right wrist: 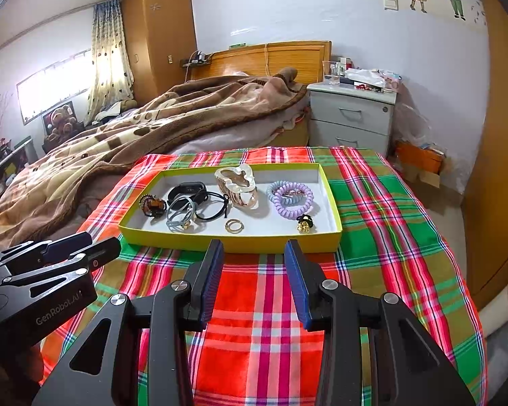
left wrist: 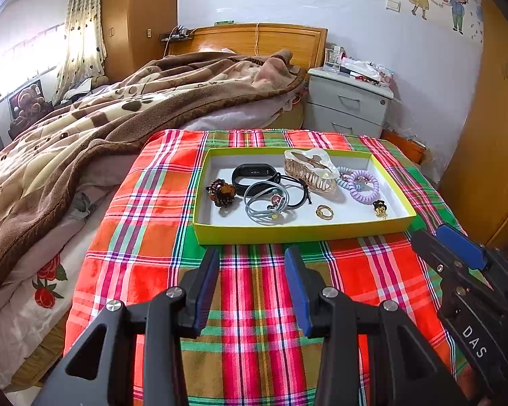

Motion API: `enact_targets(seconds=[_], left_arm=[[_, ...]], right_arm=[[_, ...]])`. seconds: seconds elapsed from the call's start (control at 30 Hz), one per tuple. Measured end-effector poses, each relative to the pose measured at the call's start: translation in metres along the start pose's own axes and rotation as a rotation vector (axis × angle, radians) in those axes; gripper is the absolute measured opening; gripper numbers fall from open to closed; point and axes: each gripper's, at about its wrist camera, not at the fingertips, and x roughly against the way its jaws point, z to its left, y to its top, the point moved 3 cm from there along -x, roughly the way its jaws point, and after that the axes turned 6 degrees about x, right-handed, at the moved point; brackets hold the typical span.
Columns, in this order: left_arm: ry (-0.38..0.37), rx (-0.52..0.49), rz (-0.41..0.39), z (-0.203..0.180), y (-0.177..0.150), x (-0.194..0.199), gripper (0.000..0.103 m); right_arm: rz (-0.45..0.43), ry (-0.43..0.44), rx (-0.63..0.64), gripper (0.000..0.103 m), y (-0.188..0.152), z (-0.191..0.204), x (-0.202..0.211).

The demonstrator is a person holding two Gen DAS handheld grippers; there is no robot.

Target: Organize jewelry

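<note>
Two handheld grippers hover over a tabletop [left wrist: 145, 270] covered in a red, green and orange plaid cloth, beside a bed with a brown blanket [left wrist: 84, 128]; both point forward and down toward a shallow yellow-rimmed tray [left wrist: 301, 231] just ahead of them. The left gripper [left wrist: 252, 257] has its blue-padded jaws spread well apart with nothing between them; the right gripper [right wrist: 254, 250] stands equally wide and equally empty. The tray's long axis runs left to right across both views, its near rim just beyond the fingertips; the left gripper faces the tray's left half, the right gripper its right half, and they look about equally near.

The jewelry already lies inside the white-floored tray. From left to right: a dark brown beaded hair tie [left wrist: 221, 192]; a black fitness band [left wrist: 254, 176] toward the back; a grey hair tie [left wrist: 266, 203] overlapping a thin black elastic [left wrist: 296, 187]; a large pearly claw clip [left wrist: 310, 169] at the back centre; a small gold ring [left wrist: 324, 211] near the front rim; purple and blue spiral hair ties [left wrist: 362, 184] touching each other; and a little black-and-gold charm [left wrist: 379, 207] at the front right. Nothing lies on the cloth outside the tray, so the sorting appears either finished or not yet begun.
</note>
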Motion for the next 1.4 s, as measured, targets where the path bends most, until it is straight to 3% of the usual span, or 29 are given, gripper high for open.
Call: enact_targets(seconds=[1.4], left_arm=[[-0.001, -0.011, 0.015, -0.0016, 0.0000, -0.0029, 0.042]], right_arm=[[0.011, -0.004, -0.004, 0.038, -0.0040, 0.0023, -0.0007]])
